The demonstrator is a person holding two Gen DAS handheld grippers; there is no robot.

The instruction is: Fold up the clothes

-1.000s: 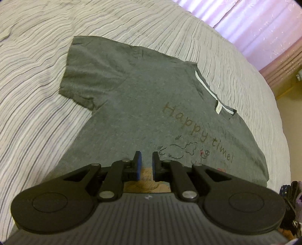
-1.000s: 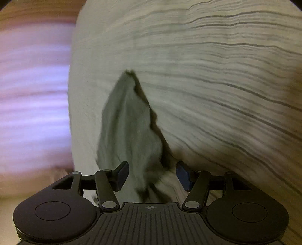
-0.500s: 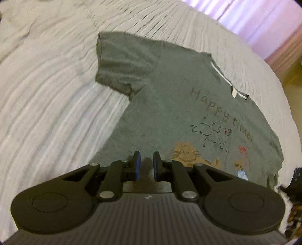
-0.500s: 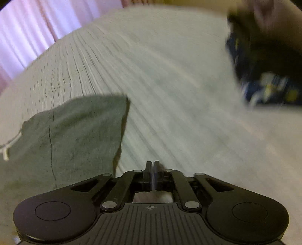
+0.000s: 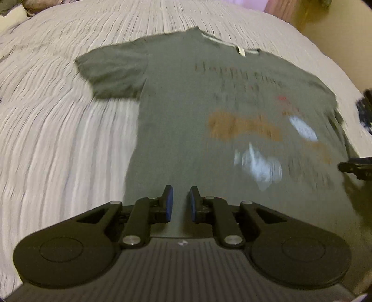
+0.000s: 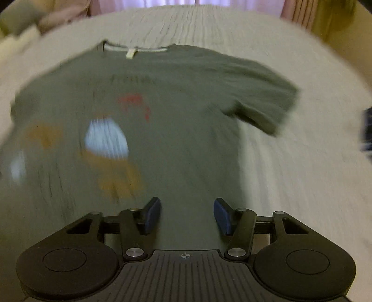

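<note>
A grey T-shirt (image 5: 186, 111) with a cartoon print and "Happy time" lettering lies flat, front up, on the striped bedspread (image 5: 58, 139). Its collar is at the far end and both short sleeves are spread out. It also shows in the right wrist view (image 6: 174, 116). My left gripper (image 5: 179, 201) hovers over the shirt's lower hem on the left side, its jaws slightly apart and empty. My right gripper (image 6: 187, 212) hovers over the lower hem on the right side, open wide and empty. Both views are blurred by motion.
The other gripper's tip (image 5: 355, 167) shows at the right edge of the left wrist view. A dark patterned object (image 6: 367, 130) lies on the bed to the right of the shirt. Pink curtains (image 6: 162, 2) hang beyond the far side of the bed.
Both grippers have swung round to face the shirt from its hem end. The right gripper, shut half a second ago, has opened wide. The left jaws have parted a little more.
</note>
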